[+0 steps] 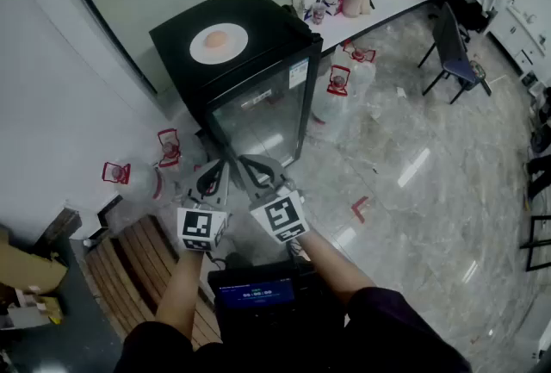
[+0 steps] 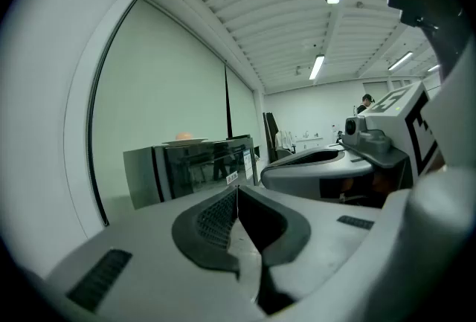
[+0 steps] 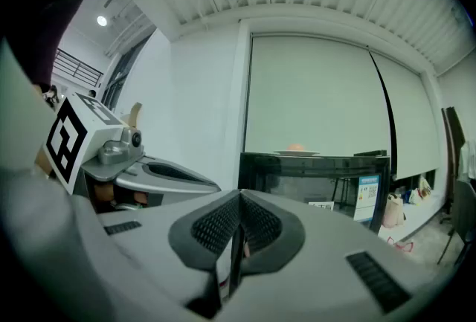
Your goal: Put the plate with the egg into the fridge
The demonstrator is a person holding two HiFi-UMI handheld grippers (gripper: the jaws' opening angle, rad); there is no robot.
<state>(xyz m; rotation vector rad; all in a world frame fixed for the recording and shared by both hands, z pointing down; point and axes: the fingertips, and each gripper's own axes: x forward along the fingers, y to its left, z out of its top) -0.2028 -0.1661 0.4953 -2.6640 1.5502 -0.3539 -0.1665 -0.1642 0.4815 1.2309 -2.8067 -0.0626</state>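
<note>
A white plate [image 1: 219, 43] with a brown egg [image 1: 217, 39] rests on top of a small black fridge [image 1: 250, 74] whose glass door is closed. Both grippers hang side by side in front of the fridge, a short way from its door. My left gripper [image 1: 213, 163] is shut with nothing in it, and so is my right gripper [image 1: 245, 164]. In the left gripper view the plate [image 2: 184, 141] sits on the fridge [image 2: 190, 168] beyond the shut jaws. The right gripper view shows plate [image 3: 296, 153] and egg [image 3: 296, 147] atop the fridge [image 3: 316, 179].
Large water bottles with red handles [image 1: 340, 80] stand on the marble floor beside the fridge, more at the left [image 1: 164, 152]. A wooden pallet [image 1: 142, 264] lies at the lower left. A white counter [image 1: 362, 5] with bags and a dark chair [image 1: 455, 48] are at the back right.
</note>
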